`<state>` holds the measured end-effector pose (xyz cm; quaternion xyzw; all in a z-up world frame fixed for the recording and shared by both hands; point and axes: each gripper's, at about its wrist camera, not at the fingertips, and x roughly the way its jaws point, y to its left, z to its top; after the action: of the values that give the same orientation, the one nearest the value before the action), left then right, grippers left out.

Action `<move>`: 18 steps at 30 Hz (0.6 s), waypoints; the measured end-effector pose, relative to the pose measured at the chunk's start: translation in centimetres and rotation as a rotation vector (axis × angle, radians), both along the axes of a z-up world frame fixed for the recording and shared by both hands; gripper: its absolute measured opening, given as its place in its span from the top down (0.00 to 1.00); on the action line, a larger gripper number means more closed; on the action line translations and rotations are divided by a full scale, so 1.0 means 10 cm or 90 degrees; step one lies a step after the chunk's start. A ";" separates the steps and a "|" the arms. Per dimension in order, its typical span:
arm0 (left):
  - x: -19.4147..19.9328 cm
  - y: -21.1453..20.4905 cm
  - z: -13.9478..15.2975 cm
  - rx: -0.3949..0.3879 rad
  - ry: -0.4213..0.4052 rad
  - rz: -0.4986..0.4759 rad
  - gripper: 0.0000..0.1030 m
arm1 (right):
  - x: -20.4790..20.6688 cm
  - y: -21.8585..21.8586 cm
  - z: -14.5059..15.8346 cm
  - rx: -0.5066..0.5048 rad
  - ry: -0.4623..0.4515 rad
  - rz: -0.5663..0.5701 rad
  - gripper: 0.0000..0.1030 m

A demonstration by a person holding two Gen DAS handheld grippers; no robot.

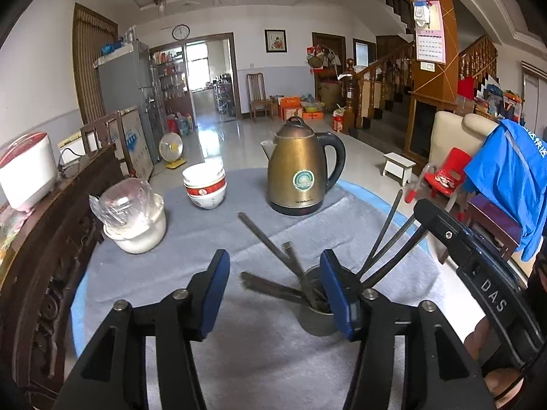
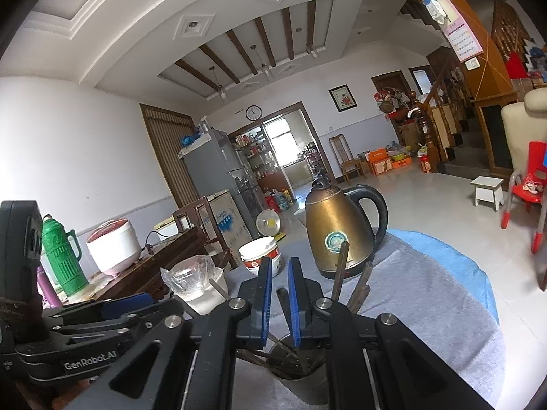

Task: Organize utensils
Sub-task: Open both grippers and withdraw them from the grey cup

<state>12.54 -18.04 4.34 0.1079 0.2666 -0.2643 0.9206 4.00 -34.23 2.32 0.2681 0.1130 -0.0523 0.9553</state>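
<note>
A grey metal cup (image 1: 316, 314) stands on the grey cloth and holds several dark chopsticks (image 1: 270, 249) that fan outward. My left gripper (image 1: 273, 294) is open, with the cup just inside its right finger (image 1: 336, 294). In the right wrist view my right gripper (image 2: 280, 302) hovers right over the cup (image 2: 301, 381), its blue pads (image 2: 265, 302) a narrow gap apart around one chopstick (image 2: 282, 299); I cannot tell whether the pads press on it. More chopsticks (image 2: 342, 266) stick up to the right. The right gripper's body (image 1: 478, 259) shows in the left wrist view.
A brass electric kettle (image 1: 301, 171) stands at the back of the table. Stacked bowls (image 1: 204, 184) and a white pot with plastic wrap (image 1: 135, 218) sit at the left. A dark wooden sideboard (image 1: 51, 232) with a rice cooker (image 1: 25, 171) borders the left.
</note>
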 end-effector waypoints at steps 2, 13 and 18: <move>-0.03 0.04 0.03 0.004 -0.010 0.005 0.42 | -0.03 -0.01 0.00 0.002 -0.004 0.000 0.81; -0.21 0.35 -0.04 0.029 -0.002 0.019 0.20 | -0.28 -0.06 0.04 0.010 -0.037 -0.006 0.37; -0.25 0.40 -0.22 0.056 0.032 0.023 0.19 | -0.39 0.03 0.04 -0.008 -0.015 -0.003 0.37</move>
<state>10.07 -14.00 2.12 0.1371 0.3028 -0.2383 0.9125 0.07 -33.95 2.68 0.2629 0.1010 -0.0526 0.9581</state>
